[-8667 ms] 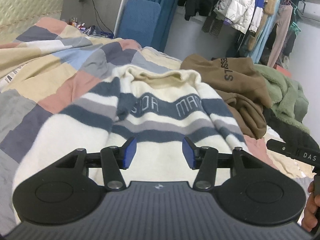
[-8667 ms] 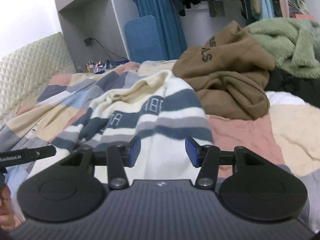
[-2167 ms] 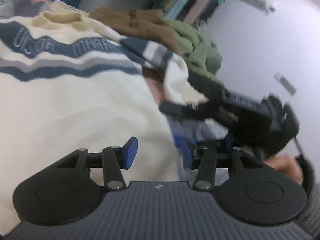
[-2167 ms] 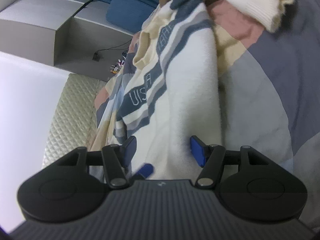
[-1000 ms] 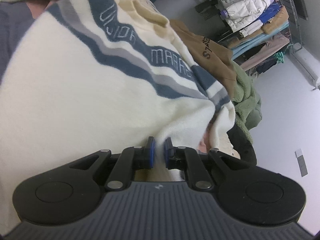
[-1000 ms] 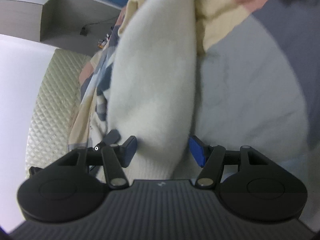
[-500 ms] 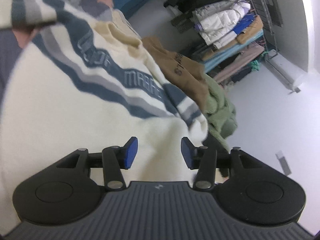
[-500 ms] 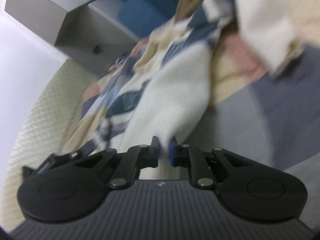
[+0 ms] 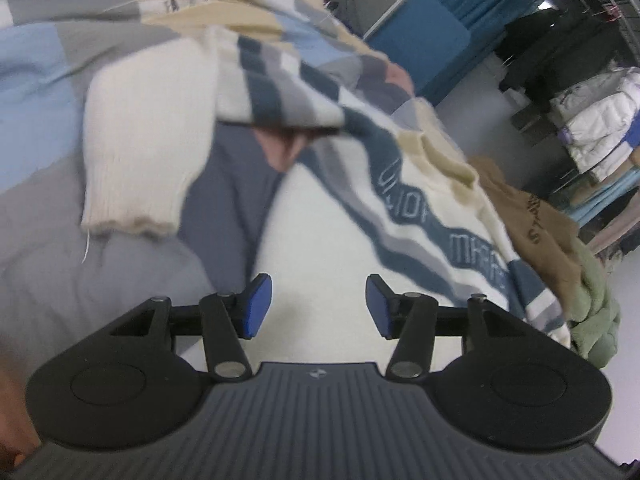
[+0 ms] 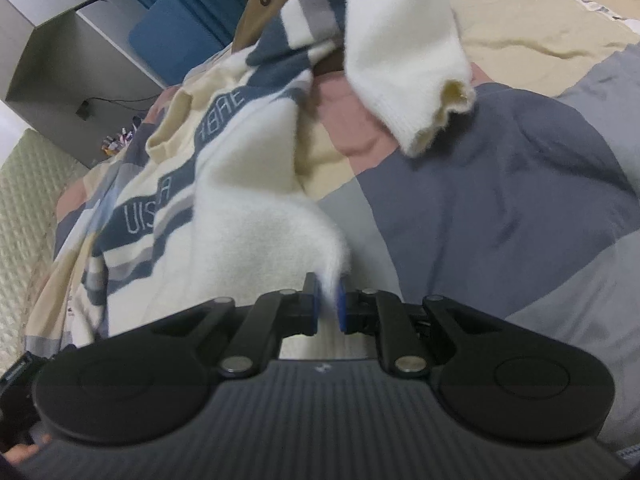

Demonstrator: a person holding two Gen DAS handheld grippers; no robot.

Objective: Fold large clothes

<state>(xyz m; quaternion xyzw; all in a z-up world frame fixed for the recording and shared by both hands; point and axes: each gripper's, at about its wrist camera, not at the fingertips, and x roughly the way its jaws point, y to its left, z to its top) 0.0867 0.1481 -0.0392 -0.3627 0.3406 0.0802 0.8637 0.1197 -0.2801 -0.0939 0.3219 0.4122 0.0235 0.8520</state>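
Right gripper (image 10: 329,305) pinches a tuft of the cream hem of the striped sweater (image 10: 248,216), blue pads pressed onto the knit; fabric rises in a peak from the bedspread to the jaws. Left gripper (image 9: 319,306) has its jaws opening, nothing between the pads; only the sweater's cream body (image 9: 320,240) lies below and past them, untouched as far as the view shows

Key relation: the sweater lies face up on the patchwork bedspread (image 10: 500,208), long axis running from the hem at the grippers away to the beige collar (image 9: 440,152) at the far end. Right gripper sits at the hem's right corner and already has hold; left gripper hovers over the lower body toward the left edge, so the left is the free one for the next grab. Judgement: a second pinch on the hem or side would be needed before any fold toward the collar

Count:
- striped sweater: one, with two sleeves; left cuff (image 9: 132,216) and right cuff (image 10: 440,112) both lie out on the bedspread
- grippers: two
- brown hoodie (image 9: 532,216): one, beyond the collar
- green fleece (image 9: 596,308): one, beside the hoodie
- hanging clothes (image 9: 592,128) at the far wall: too blurred to count
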